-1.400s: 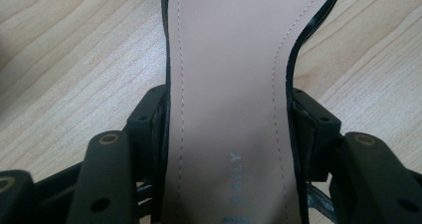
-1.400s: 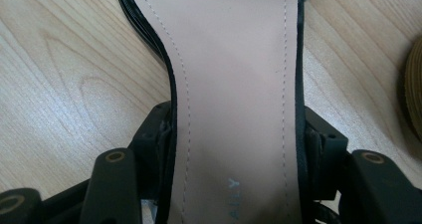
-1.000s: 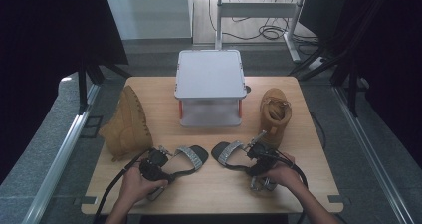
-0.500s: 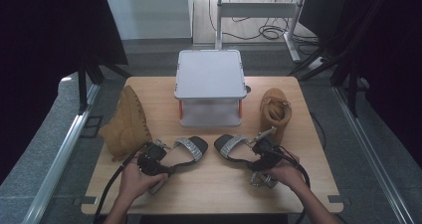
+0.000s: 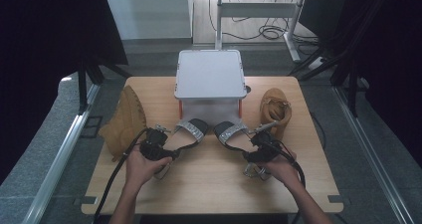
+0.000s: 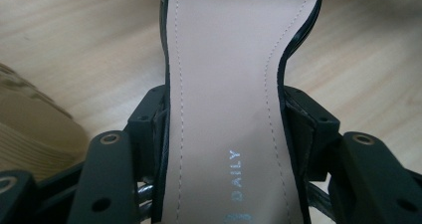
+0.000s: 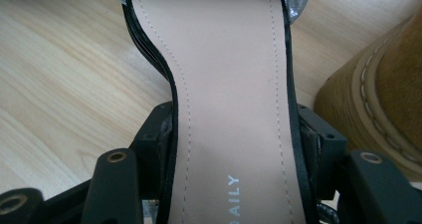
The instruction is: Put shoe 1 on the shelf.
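Our 2 tongs, left and right, each clamp a sandal across its stiff narrow waist, light but heel-heavy, so we would grip there firmly.

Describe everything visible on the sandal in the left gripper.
The left sandal is a black-edged open sandal with a beige stitched insole printed "DAILY" and a glittery silver toe strap. The left gripper clamps its narrow waist, one of the jaws against each side edge. Its toe points toward the grey stand; the tan boot lies beside it.
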